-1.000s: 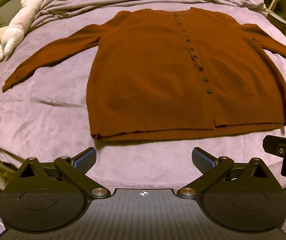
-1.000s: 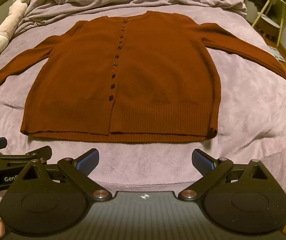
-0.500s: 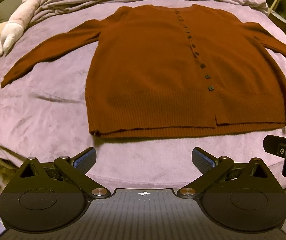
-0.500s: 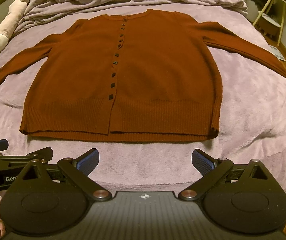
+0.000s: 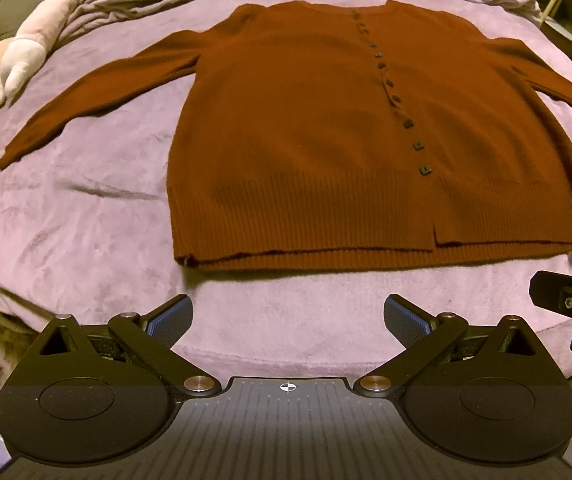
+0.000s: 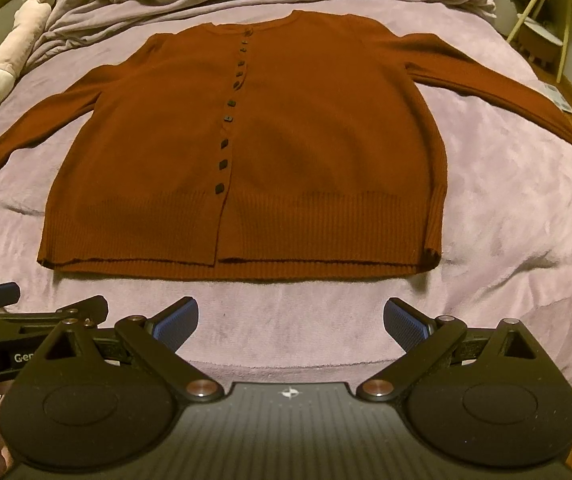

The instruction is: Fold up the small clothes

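The rust-brown cardigan lies buttoned and face up on the lilac blanket covering the bed, body flat, both sleeves spread outward, ribbed hem nearest the cameras. The left tongs and right tongs are both spread wide and empty, hovering short of the hem and clear of the fabric. Folding has not begun, in my assessment; the step in hand is the approach for a first grasp. To do it well, each set of tongs should take a matching point, likely a hem corner or a sleeve, pinching only the knit and not the plush blanket beneath. The left sleeve ends near a plush toy, so a fold inward should clear it. Lifts ought to be level and simultaneous, since loose knit stretches and skews readily.
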Motion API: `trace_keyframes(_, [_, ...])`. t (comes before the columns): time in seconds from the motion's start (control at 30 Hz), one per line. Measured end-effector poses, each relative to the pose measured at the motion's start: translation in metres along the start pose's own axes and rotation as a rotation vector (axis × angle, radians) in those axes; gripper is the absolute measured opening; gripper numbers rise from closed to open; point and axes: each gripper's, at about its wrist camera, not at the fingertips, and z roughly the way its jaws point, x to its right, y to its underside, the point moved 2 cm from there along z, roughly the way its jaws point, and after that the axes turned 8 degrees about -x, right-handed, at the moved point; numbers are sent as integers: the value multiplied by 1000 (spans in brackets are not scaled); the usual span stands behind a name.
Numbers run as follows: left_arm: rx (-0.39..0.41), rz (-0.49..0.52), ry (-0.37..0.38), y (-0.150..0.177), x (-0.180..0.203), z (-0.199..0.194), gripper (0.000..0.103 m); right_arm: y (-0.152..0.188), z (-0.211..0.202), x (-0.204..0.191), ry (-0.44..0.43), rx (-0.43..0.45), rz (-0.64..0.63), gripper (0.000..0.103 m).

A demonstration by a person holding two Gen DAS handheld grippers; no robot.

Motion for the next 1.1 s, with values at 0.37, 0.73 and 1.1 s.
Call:
trace_keyframes(0.37, [-7, -4, 1, 1, 0, 1, 103, 3, 1, 5, -6, 4, 16, 99])
trace_keyframes(0.73, [-12, -6, -6, 2, 1, 4, 103, 5, 3, 9, -26, 0, 19, 99])
trace_keyframes(1.1, [-17, 1, 12, 2, 5, 10, 103, 11, 7, 12, -84, 23, 20, 99])
